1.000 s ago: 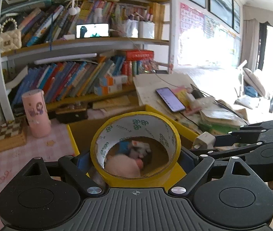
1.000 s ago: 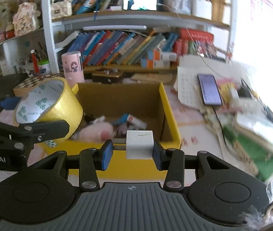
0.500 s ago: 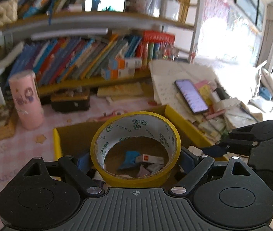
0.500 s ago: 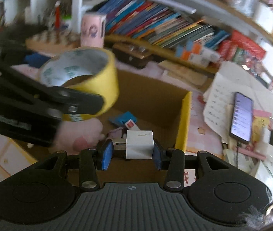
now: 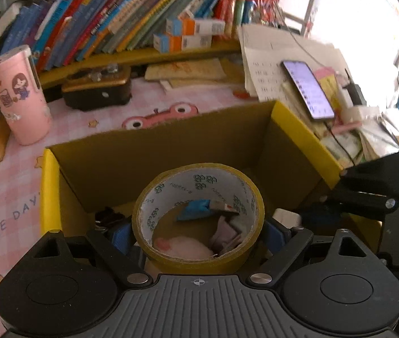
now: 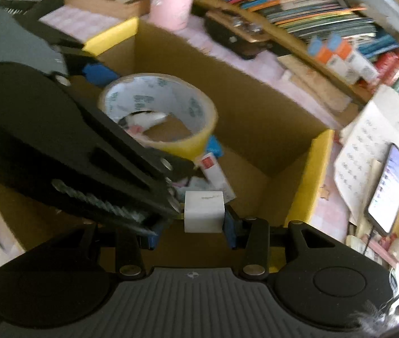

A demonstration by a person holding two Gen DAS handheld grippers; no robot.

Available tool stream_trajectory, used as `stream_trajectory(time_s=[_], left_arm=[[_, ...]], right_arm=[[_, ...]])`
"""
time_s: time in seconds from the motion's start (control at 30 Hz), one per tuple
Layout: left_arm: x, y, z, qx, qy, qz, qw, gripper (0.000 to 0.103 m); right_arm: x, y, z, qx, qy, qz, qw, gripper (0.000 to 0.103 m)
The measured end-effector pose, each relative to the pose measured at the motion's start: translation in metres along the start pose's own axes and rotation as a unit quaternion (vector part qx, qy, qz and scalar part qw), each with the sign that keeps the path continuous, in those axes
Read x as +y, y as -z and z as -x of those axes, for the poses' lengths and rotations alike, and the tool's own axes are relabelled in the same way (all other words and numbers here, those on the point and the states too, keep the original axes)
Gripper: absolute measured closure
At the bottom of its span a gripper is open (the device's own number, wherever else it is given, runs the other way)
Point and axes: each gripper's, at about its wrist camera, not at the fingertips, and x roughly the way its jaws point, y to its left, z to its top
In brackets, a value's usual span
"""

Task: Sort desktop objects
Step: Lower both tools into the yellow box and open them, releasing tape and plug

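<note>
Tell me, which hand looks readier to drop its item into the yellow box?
Probably the left. Its gripper holds the tape roll over the yellow box; the right gripper grips the white cube nearer the front wall.

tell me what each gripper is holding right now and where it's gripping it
The left gripper clamps the yellow tape roll across its outer sides. The right gripper pinches the white cube by its two opposite side faces.

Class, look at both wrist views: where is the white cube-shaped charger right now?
The white charger is clamped in the right gripper, held over the open yellow cardboard box, just right of the tape roll in the left gripper.
</note>
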Motion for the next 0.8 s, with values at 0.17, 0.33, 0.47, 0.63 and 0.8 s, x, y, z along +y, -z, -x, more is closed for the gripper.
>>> stream_trajectory(time_s=[0.17,0.33,0.47,0.63,0.8], left_arm=[[0.002,-0.001,-0.002,0.009,0.002,0.004,1.0000,0.012],[0.001,-0.002,-0.004,0.017,-0.004,0.001,0.9998,0.012],[0.003,0.000,0.008,-0.019,0.001,0.005,0.9998,0.007],[0.010,0.004,0.034,-0.060,0.007,0.025,0.9979,0.007],[0.023,0.022,0.085,-0.142,-0.005,0.069,0.9875,0.007]], right_arm=[[0.009,0.001,-0.014,0.032,-0.014,0.031,0.999,0.062],[0.004,-0.002,-0.025,0.061,-0.045,0.007,0.997,0.062],[0.003,-0.001,-0.027,0.063,-0.057,-0.011,0.996,0.061],[0.007,-0.001,-0.012,0.038,-0.062,-0.038,0.997,0.052],[0.018,0.005,0.024,-0.022,-0.036,-0.059,0.997,0.047]])
